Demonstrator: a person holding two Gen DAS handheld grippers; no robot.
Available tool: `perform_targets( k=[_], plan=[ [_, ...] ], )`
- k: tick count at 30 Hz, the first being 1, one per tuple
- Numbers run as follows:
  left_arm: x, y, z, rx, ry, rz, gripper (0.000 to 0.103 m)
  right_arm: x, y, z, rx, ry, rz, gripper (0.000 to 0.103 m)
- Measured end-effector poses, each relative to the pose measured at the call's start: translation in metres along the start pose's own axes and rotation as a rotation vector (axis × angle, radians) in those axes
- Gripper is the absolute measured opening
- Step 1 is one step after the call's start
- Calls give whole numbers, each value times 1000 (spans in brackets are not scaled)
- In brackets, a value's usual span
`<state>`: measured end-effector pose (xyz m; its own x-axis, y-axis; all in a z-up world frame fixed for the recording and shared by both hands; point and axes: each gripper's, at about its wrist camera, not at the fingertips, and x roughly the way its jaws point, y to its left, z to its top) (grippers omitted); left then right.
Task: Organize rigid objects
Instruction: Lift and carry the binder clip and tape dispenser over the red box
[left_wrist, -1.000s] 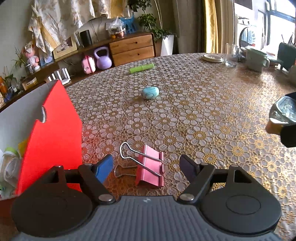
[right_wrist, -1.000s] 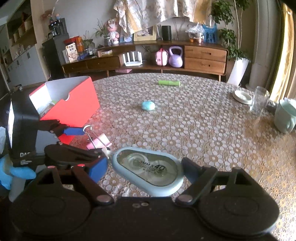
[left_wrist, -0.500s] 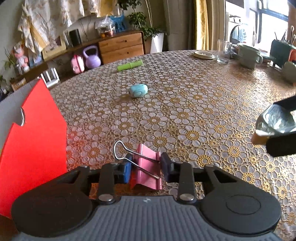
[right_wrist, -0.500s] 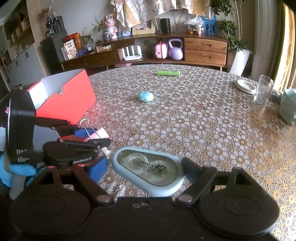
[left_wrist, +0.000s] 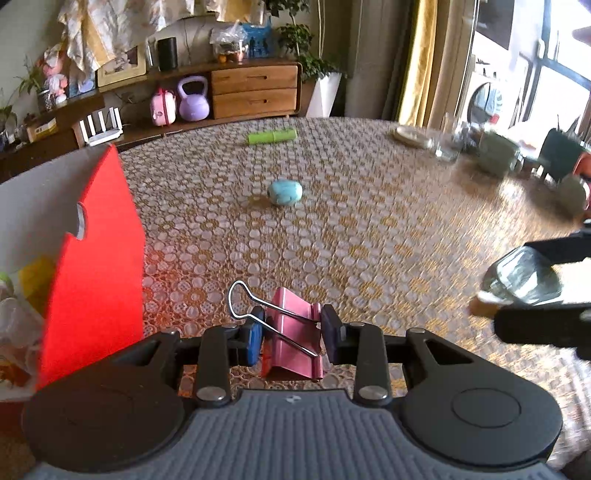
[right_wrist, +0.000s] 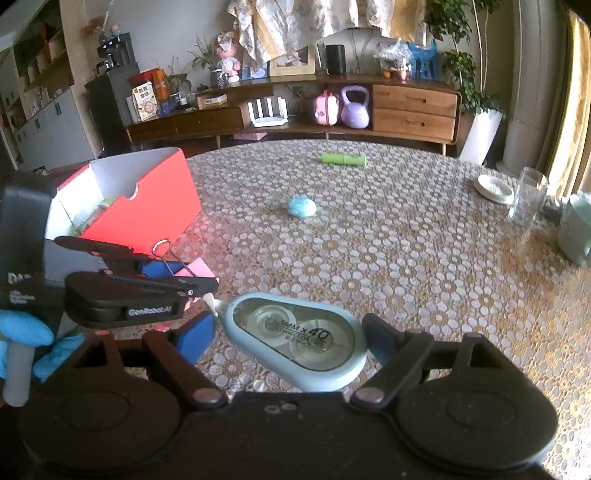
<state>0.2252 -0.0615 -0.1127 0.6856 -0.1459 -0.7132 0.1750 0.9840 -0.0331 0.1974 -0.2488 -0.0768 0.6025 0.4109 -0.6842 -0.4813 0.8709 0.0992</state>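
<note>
Here, left claw (left_wrist: 291, 334) clamped on the pink binder clip (left_wrist: 293, 332), blue pads (left_wrist: 255, 338) pressing its two sides, one wire handle looped up and to the left, the other folded across the pink body. From the right wrist view, same clip (right_wrist: 192, 269) pinched in that claw (right_wrist: 184, 275), close to the lace-patterned table (right_wrist: 406, 258); whether touching the cloth or just above it, cannot tell. Directly left of the clip, a red open box (left_wrist: 92, 258) with a white inside, standing on the table, yellow and pale things dimly visible within. Gloved blue hand (right_wrist: 26, 339) on the left claw's handle.

Right claw (right_wrist: 286, 339) spread wide around a pale blue correction tape dispenser (right_wrist: 295, 339), flat on the table, nozzle pointing left toward the clip. Left blue pad (right_wrist: 195, 338) just beside the dispenser's nose, right finger near its rounded end; a grip not settled by the pictures, pads looking apart from the shell, so counted as open.

Farther out on the table, a small light blue rounded object (right_wrist: 301, 206) near the middle, and well beyond it a green cylinder (right_wrist: 343, 159) lying on its side. At the far right edge, a clear glass (right_wrist: 528, 201), a white saucer (right_wrist: 493, 189) and a pale green mug (right_wrist: 576, 236).
</note>
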Motion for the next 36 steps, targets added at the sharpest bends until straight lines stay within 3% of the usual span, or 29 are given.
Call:
perform_targets(
  k=[6, 16, 29, 36],
  plan=[
    [-39, 4, 16, -35, -23, -3, 32, -14, 24, 16, -65, -18, -8, 86],
    [-95, 39, 39, -59, -47, 61, 32, -26, 77, 56, -167, -64, 19, 86],
    [-138, 140, 41, -145, -57, 182, 32, 1, 150, 96, -262, -79, 62, 86],
    [-139, 193, 36, -185, -35, 246, 32, 28, 184, 109, -311, -73, 76, 86]
  ],
)
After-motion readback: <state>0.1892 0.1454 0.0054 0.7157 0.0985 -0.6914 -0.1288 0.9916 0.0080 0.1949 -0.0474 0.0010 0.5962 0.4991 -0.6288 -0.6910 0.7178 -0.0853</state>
